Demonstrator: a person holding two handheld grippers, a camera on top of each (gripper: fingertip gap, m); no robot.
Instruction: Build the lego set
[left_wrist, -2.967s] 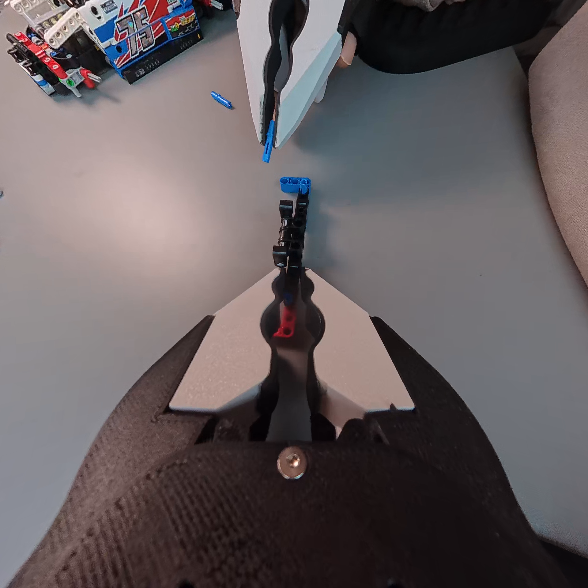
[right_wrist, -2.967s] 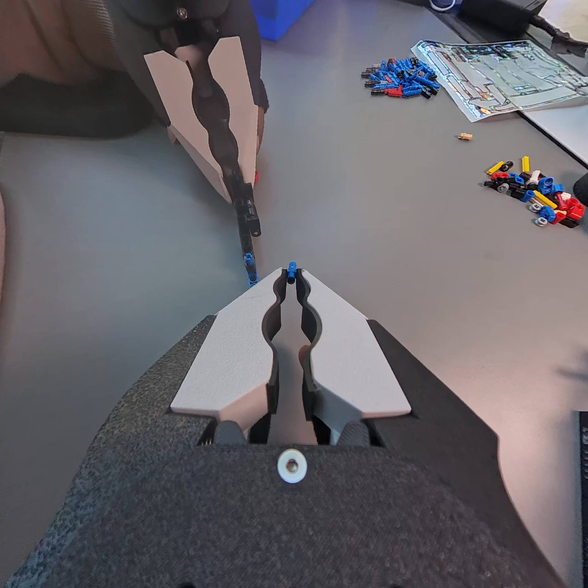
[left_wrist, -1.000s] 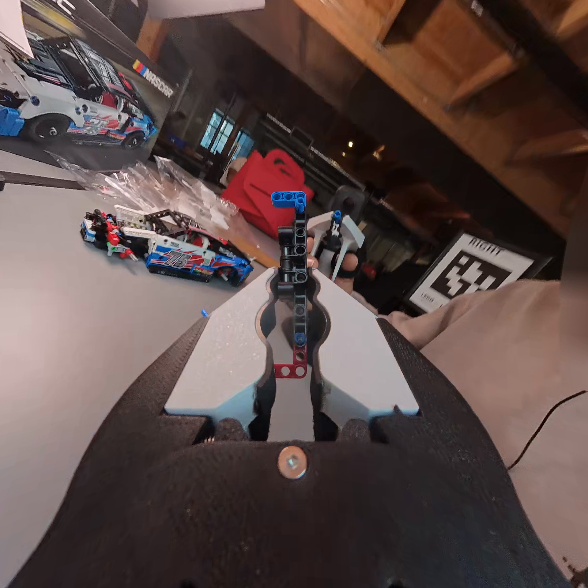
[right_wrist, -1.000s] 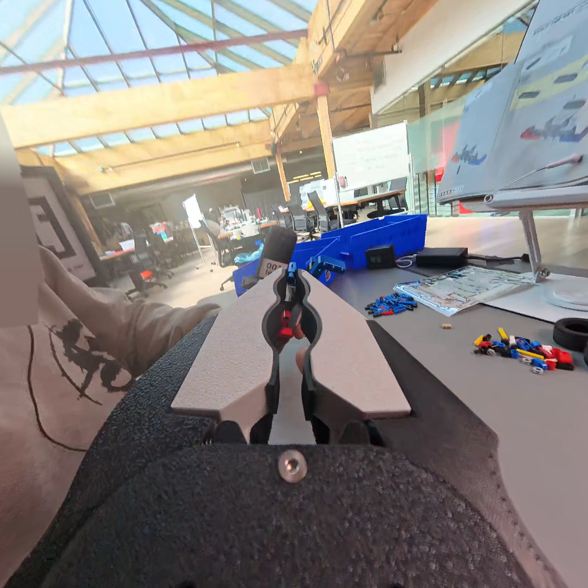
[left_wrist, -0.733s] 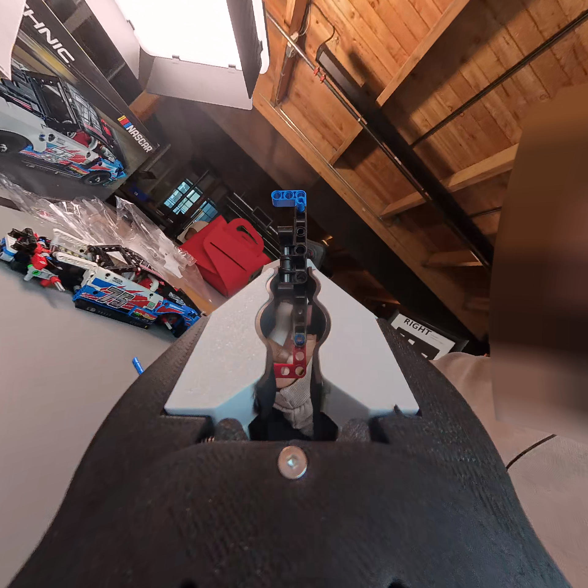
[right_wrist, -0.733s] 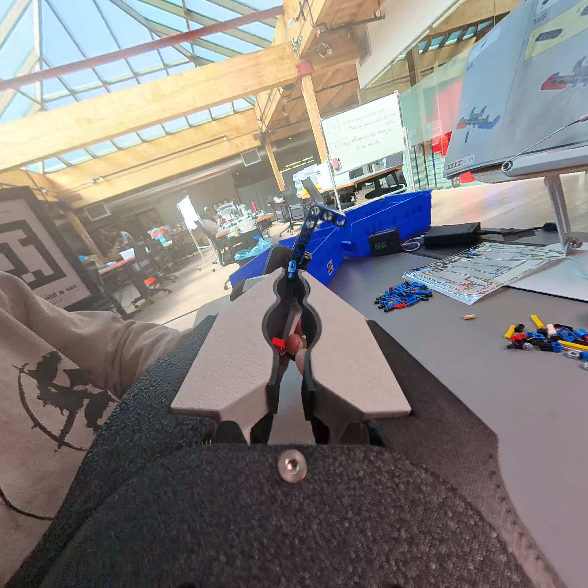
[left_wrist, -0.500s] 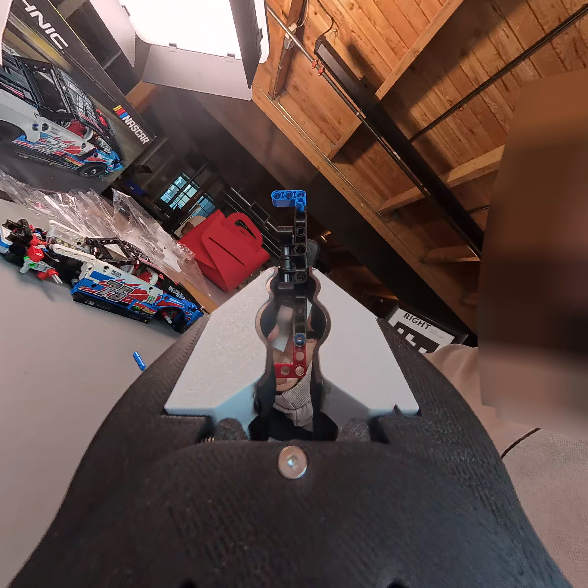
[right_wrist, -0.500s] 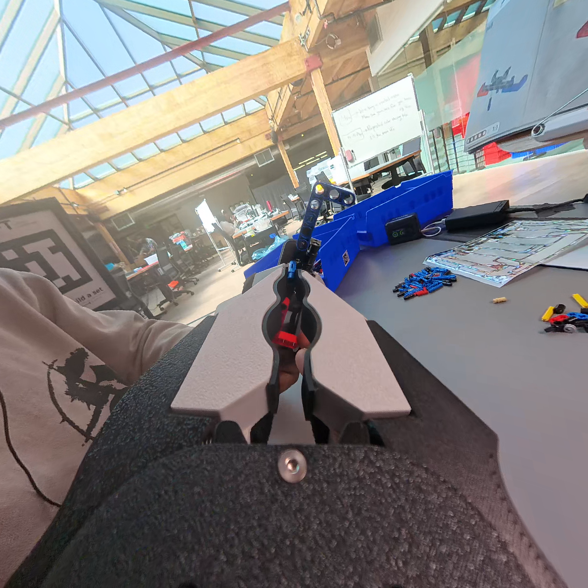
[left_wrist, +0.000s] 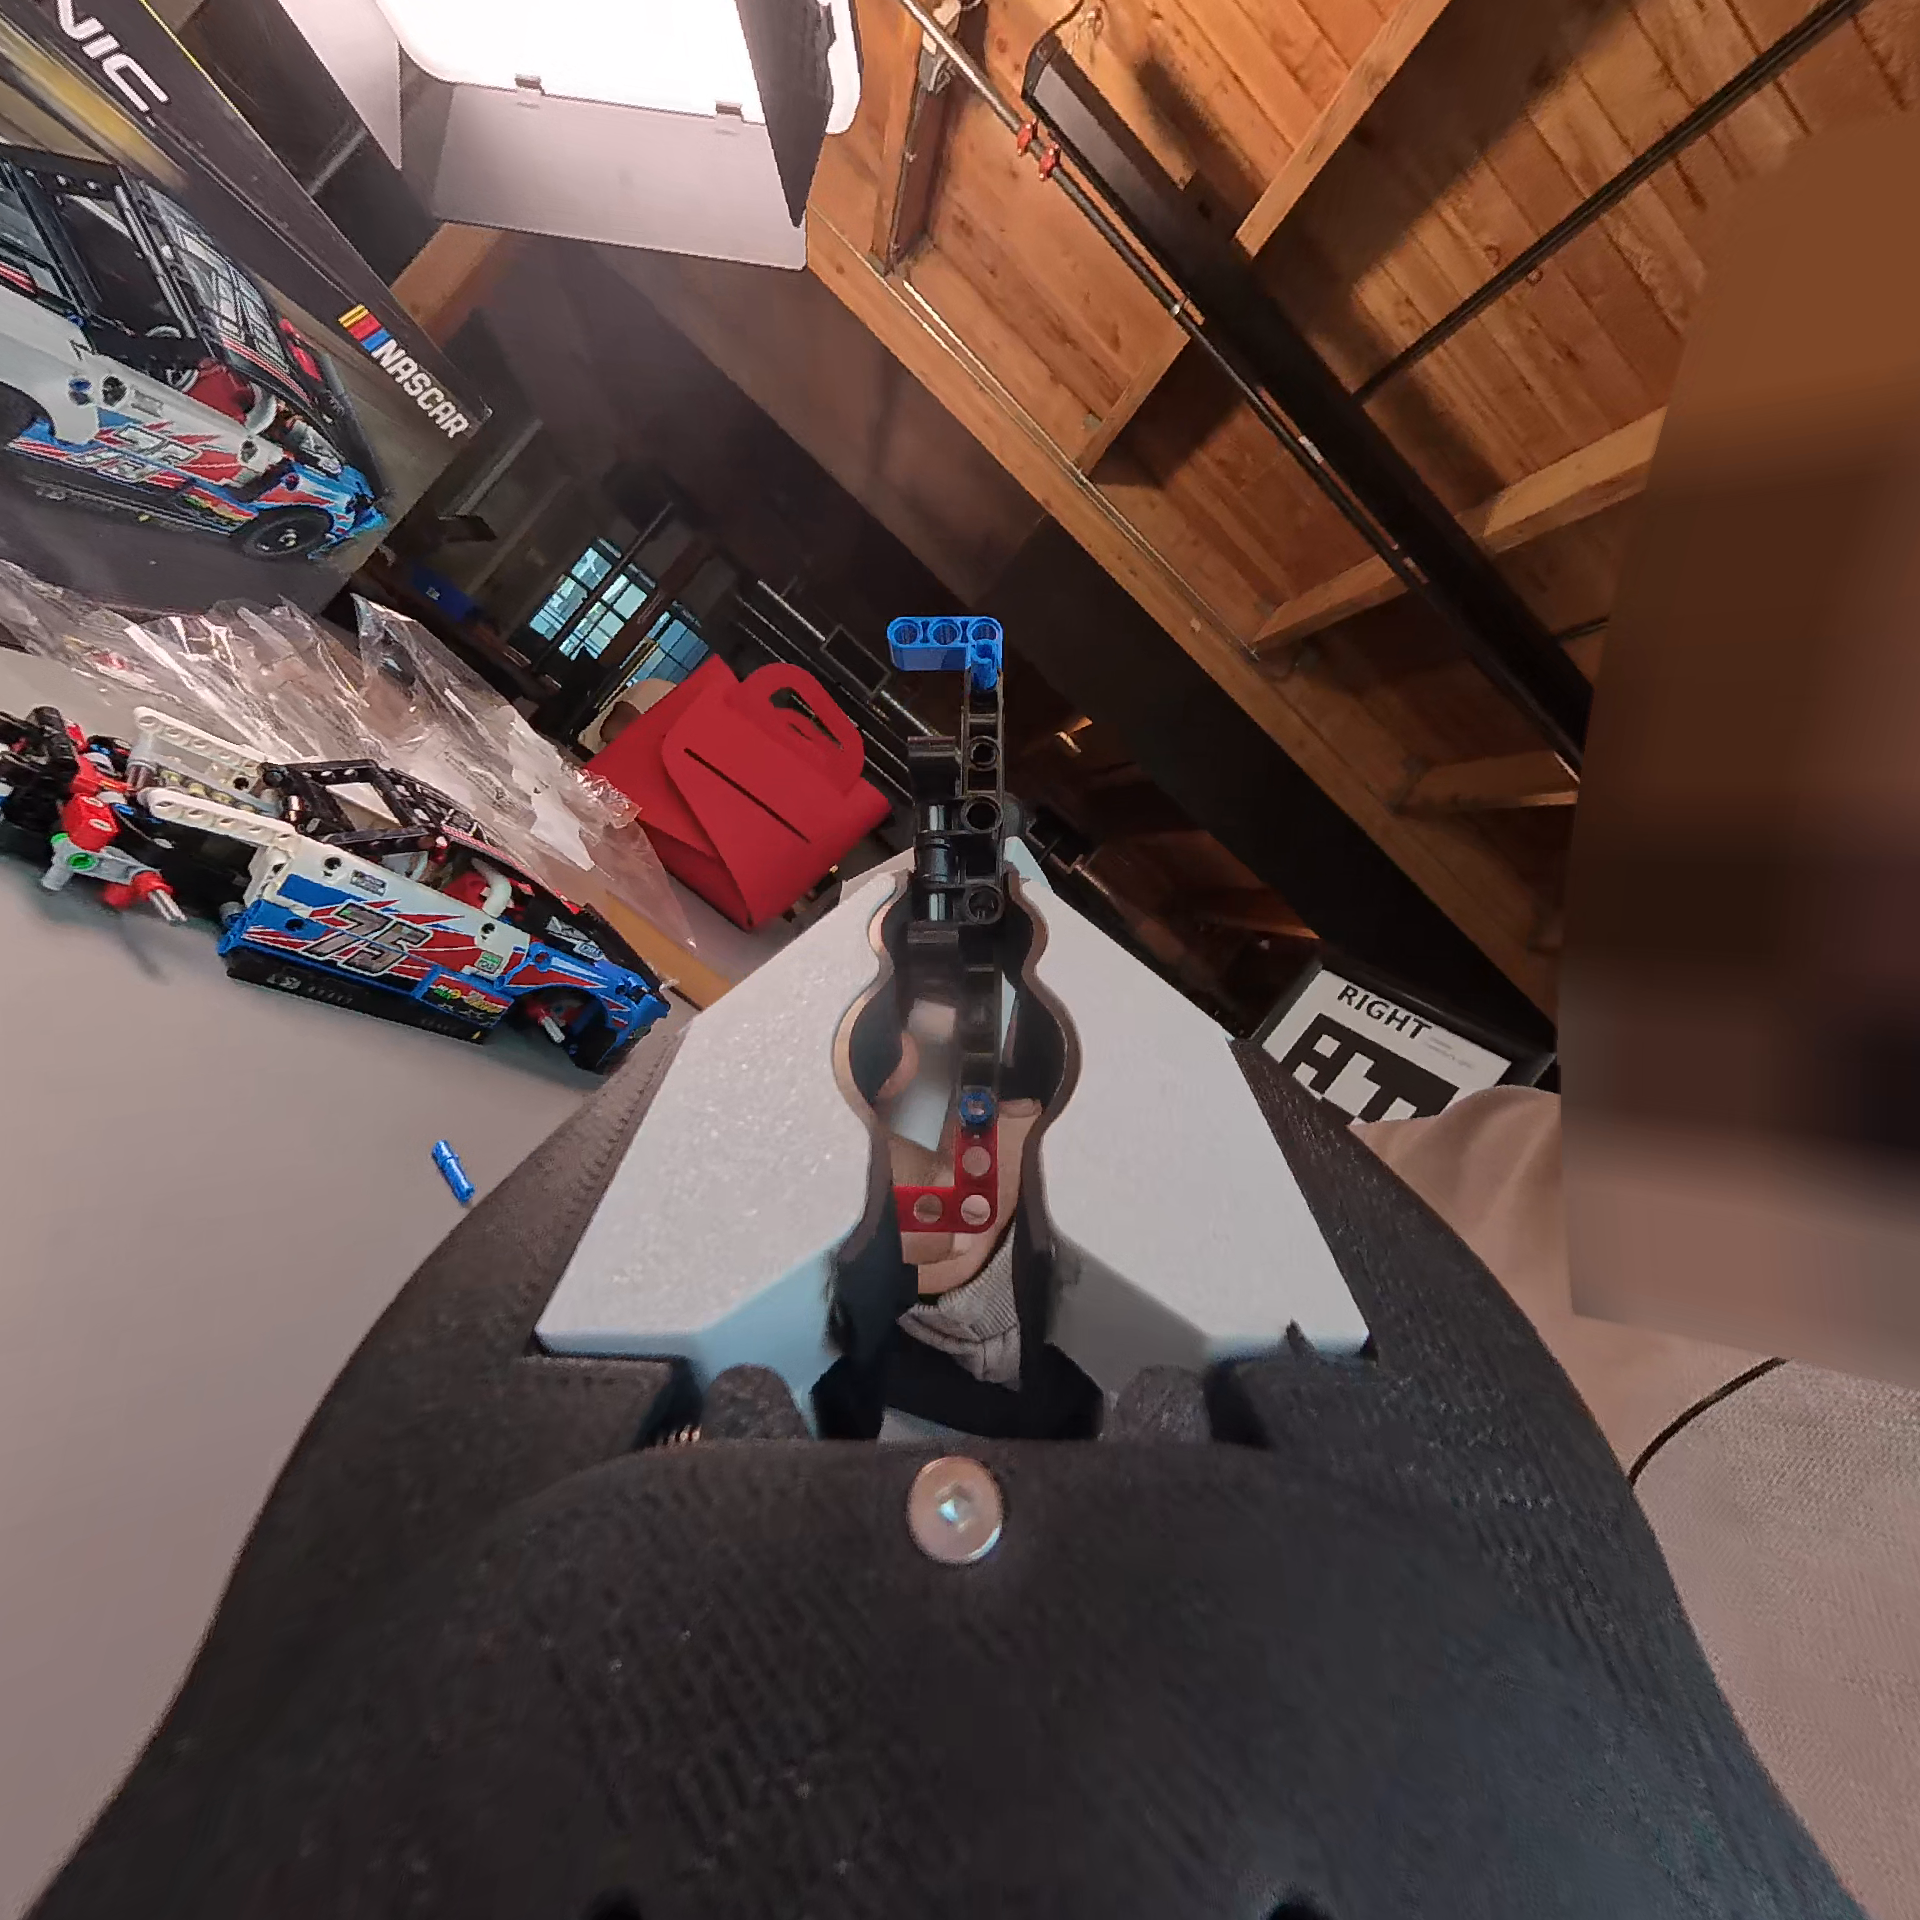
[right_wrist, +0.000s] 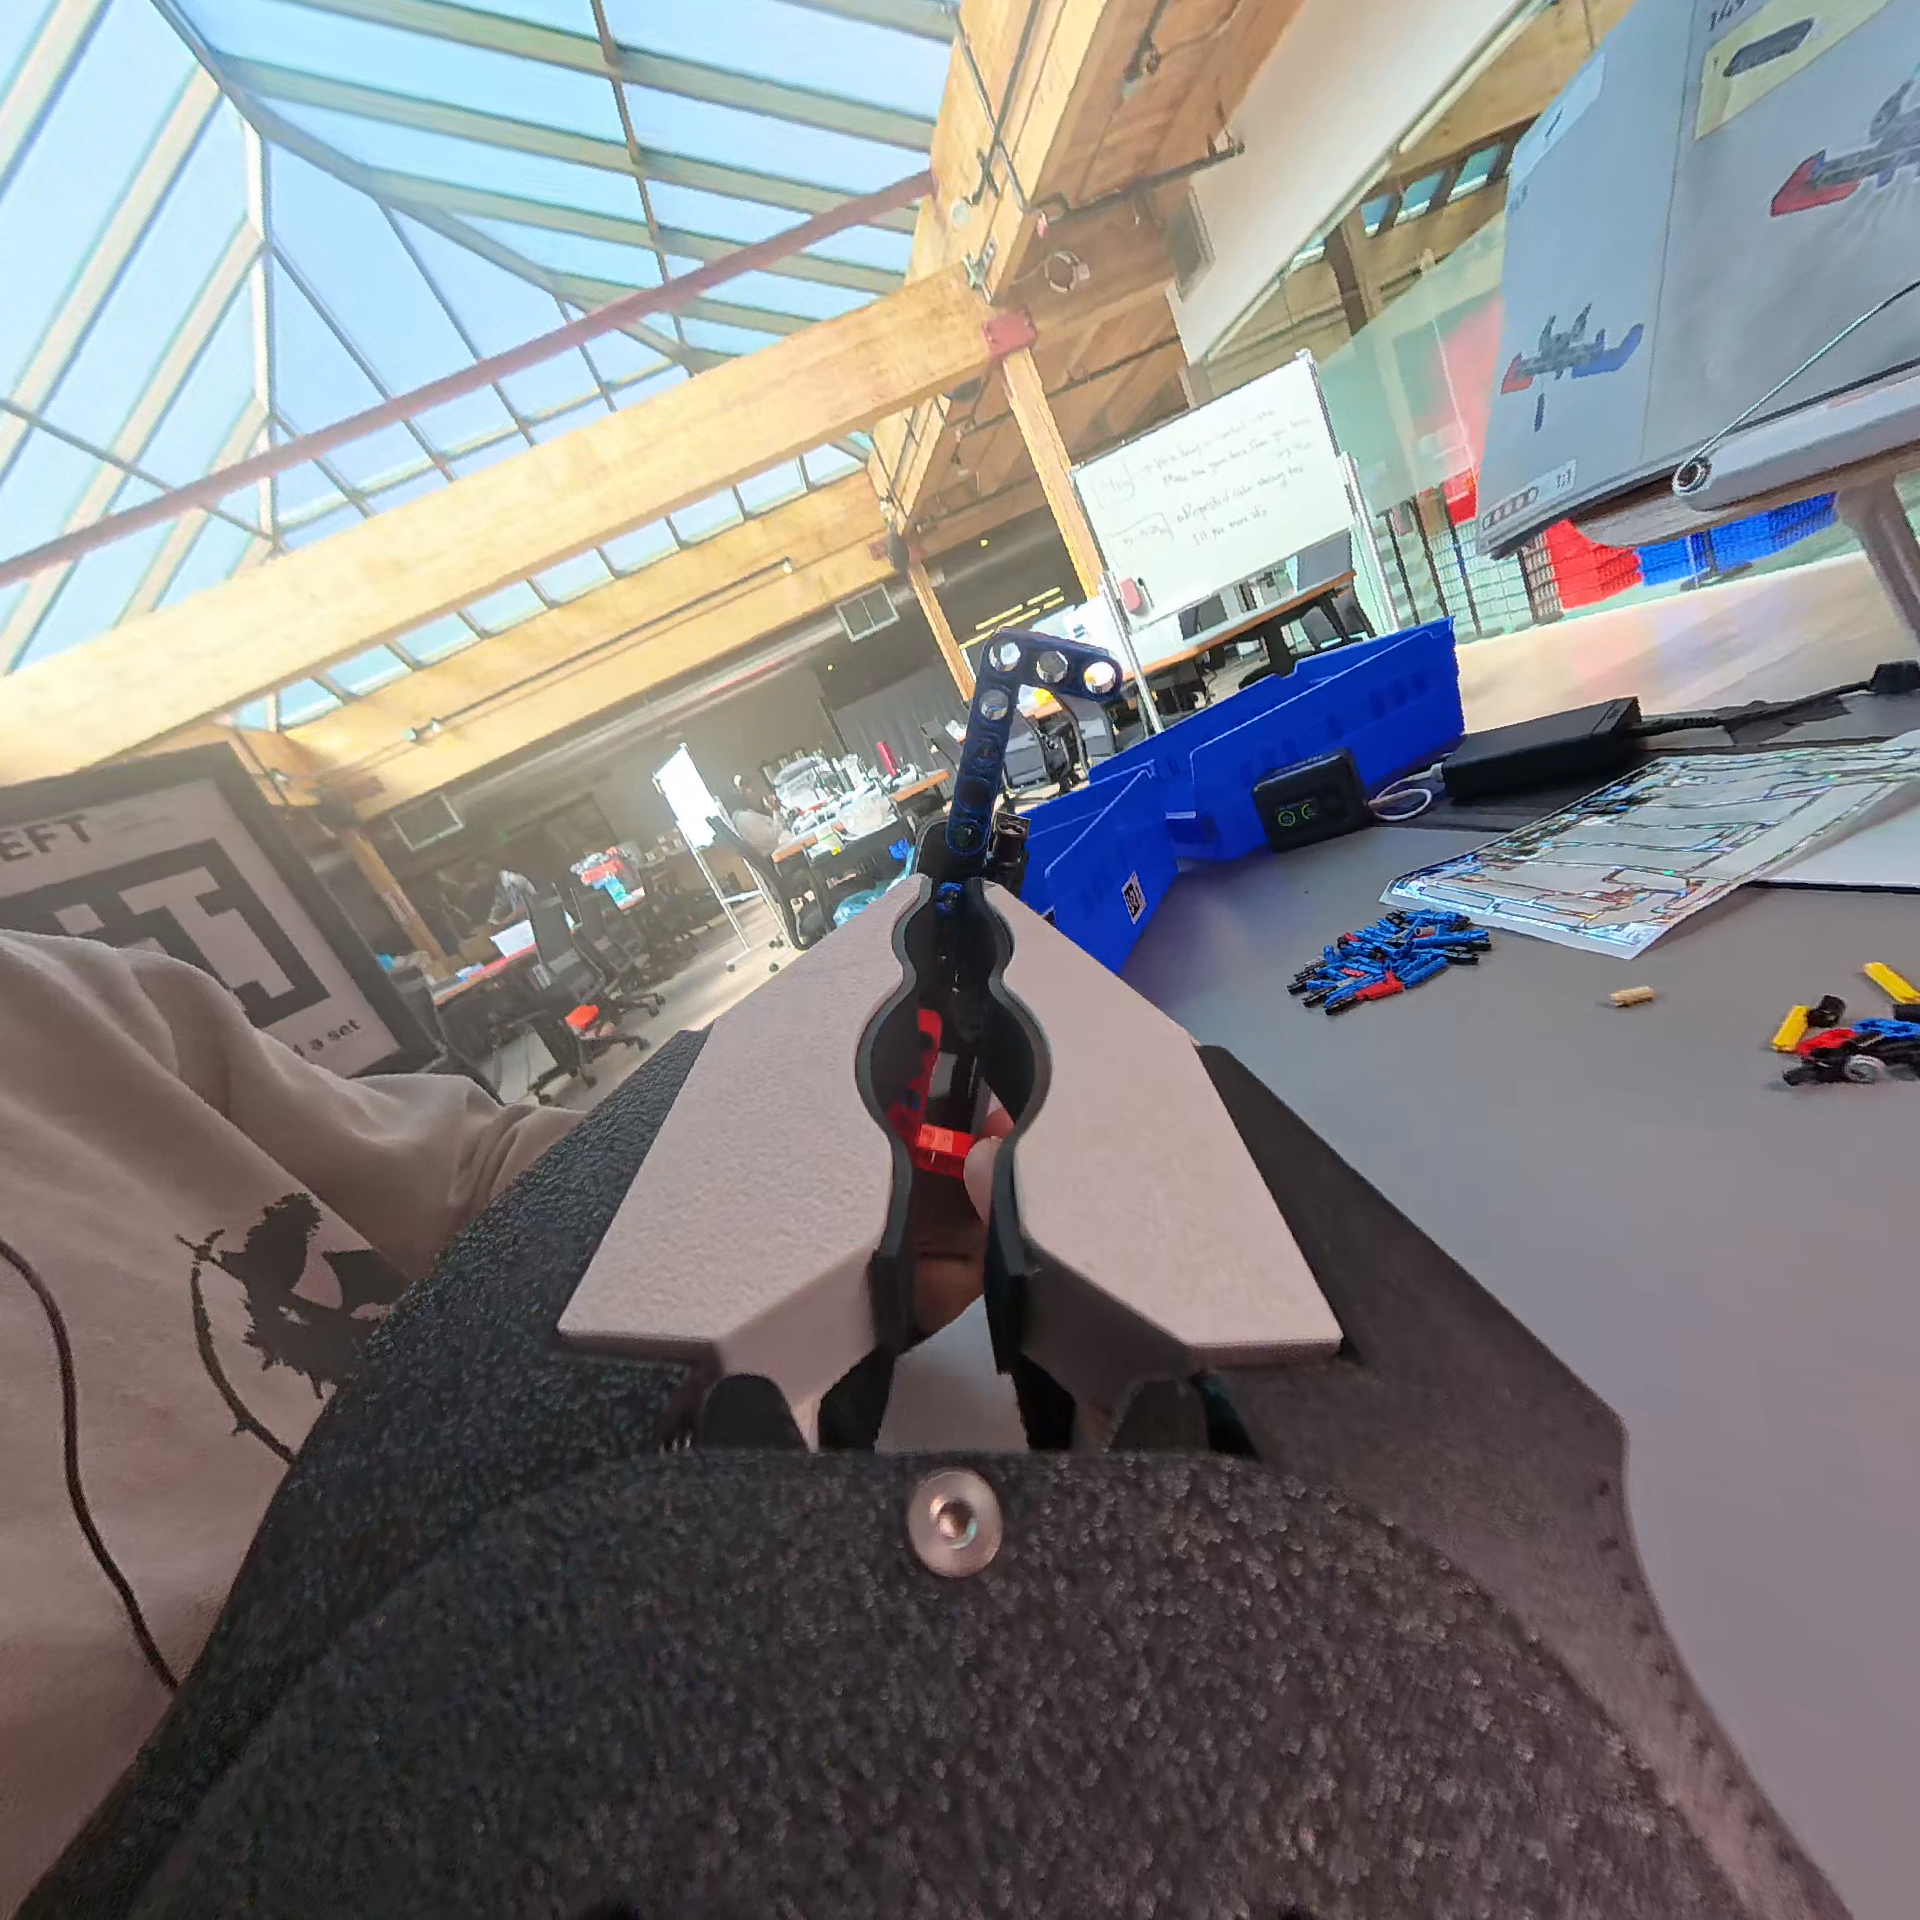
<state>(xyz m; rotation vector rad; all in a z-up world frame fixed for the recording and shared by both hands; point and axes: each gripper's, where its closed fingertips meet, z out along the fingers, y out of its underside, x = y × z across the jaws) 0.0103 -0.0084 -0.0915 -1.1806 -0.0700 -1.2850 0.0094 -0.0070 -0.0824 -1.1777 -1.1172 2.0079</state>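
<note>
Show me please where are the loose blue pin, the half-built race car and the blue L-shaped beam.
loose blue pin (left_wrist: 452, 1170): left wrist view, its middle.
half-built race car (left_wrist: 416, 951): left wrist view, its blue and red side panel.
blue L-shaped beam (left_wrist: 943, 634): left wrist view, middle hole of its short arm.

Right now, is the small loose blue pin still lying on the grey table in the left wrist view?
Yes, the blue pin lies loose on the grey table, near the partly built race car.

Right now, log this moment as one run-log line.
left gripper: shut on beam assembly | right gripper: shut on blue pin, beside assembly | both raised off table | pin seating: cannot tell
</note>
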